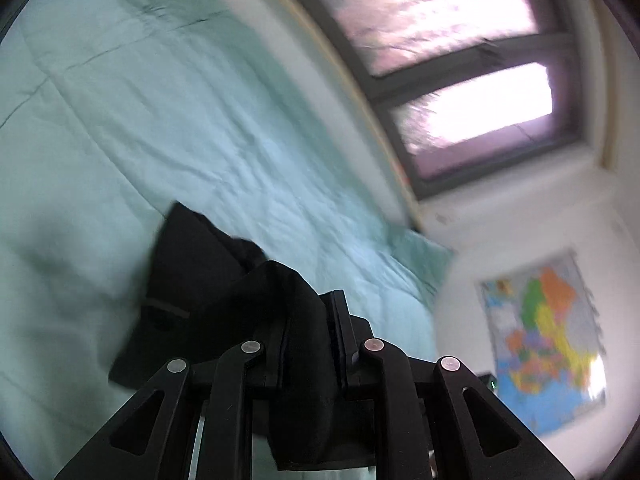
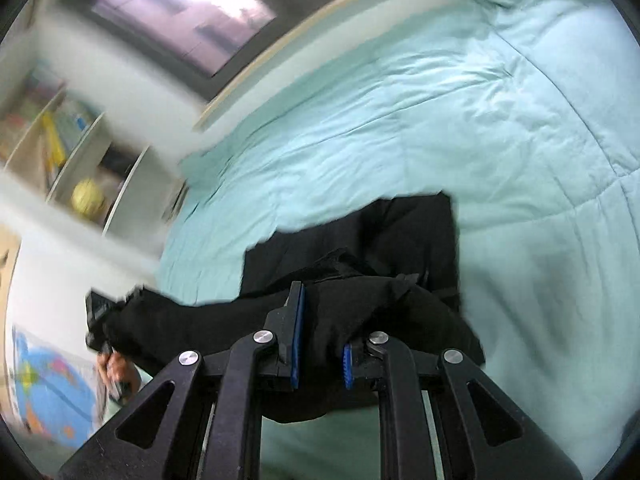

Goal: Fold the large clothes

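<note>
Two claws I hold, left gripper [image 1: 306, 344] and right gripper [image 2: 320, 344], each clamped on the bunched black fabric garment [image 2: 400, 240], lifted edge between my fingers, remainder draped over the pale green quilted bedspread [image 2: 440, 100].

Prob. bedroom: bed w/ quilt [image 2: 440, 120], wall map [image 1: 544, 340].

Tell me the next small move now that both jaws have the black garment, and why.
Probably carry both grippers forward and lower the held edge onto the far part of the garment. The left gripper and right gripper are each shut on bunched black cloth, raised above the quilt, while the rest lies flat there. That would complete a fold.
</note>
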A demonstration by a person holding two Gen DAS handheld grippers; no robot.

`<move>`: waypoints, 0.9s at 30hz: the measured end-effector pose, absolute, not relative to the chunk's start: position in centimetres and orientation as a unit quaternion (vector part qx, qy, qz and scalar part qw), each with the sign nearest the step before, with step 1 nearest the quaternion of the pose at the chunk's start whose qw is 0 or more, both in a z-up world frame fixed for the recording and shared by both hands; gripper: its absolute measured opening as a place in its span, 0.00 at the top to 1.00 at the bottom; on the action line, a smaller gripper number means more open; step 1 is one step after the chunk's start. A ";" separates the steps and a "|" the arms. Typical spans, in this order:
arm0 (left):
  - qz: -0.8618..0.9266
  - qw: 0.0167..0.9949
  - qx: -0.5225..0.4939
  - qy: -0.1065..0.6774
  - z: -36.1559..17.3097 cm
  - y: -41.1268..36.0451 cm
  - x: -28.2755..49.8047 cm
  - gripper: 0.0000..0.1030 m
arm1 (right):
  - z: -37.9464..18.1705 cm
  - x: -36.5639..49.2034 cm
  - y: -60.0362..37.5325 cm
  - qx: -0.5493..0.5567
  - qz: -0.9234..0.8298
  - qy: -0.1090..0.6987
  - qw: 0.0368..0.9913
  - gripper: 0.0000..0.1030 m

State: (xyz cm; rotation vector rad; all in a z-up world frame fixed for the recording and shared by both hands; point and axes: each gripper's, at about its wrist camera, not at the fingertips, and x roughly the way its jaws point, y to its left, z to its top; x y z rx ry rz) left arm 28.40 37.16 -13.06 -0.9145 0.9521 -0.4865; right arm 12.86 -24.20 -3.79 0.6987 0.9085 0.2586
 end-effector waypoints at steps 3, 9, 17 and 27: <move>-0.153 0.756 -0.423 0.475 -17.3 35.6 34.2 0.75 | -7.6 18.5 -25.9 0.367 0.080 0.448 0.812 0.81; -0.055 0.729 -0.327 0.599 -28.2 29.9 41.9 0.72 | -19.9 27.5 -26.6 0.393 -0.002 0.553 0.735 0.79; -0.097 0.732 -0.253 0.626 -29.6 28.5 42.8 0.71 | -24.6 29.1 -27.2 0.440 -0.001 0.577 0.689 0.79; -0.165 0.719 -0.345 0.579 -21.4 37.9 37.9 0.29 | -15.4 24.6 -29.0 0.377 0.015 0.531 0.759 0.23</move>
